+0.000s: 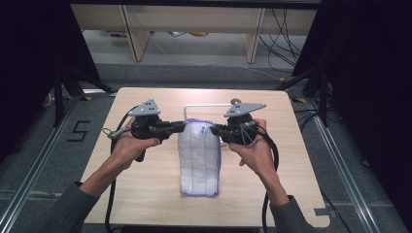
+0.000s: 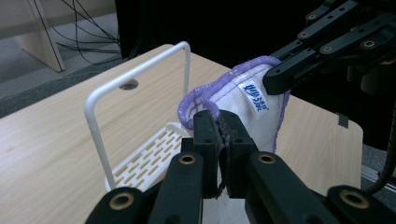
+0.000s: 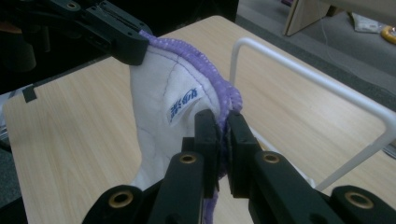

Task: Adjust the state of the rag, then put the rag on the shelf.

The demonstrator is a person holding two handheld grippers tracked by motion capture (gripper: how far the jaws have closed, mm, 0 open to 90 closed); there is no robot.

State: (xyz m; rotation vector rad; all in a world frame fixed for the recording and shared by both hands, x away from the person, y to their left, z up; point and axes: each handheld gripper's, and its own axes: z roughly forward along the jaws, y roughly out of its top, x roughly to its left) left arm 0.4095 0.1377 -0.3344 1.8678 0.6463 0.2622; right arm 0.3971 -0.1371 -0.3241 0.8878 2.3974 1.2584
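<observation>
Jaws of both grippers are clamped on the top corners of a white cloth [image 1: 199, 155] with purple edging: the left gripper [image 1: 180, 127] on one corner, the right gripper [image 1: 216, 130] on the other, so it hangs stretched between them, its lower end trailing on the surface [image 1: 145, 194]. Holding it spread likely readies it for draping over the white rack [image 1: 209, 105] just behind. Its slotted base is hidden from above by the cloth.

- High view: above the near edge, facing forward and down over the table [image 1: 145, 194].
- Each gripper view: close, along its own jaws.
- All share the cloth [image 1: 199, 155] and rack [image 1: 209, 105].
</observation>
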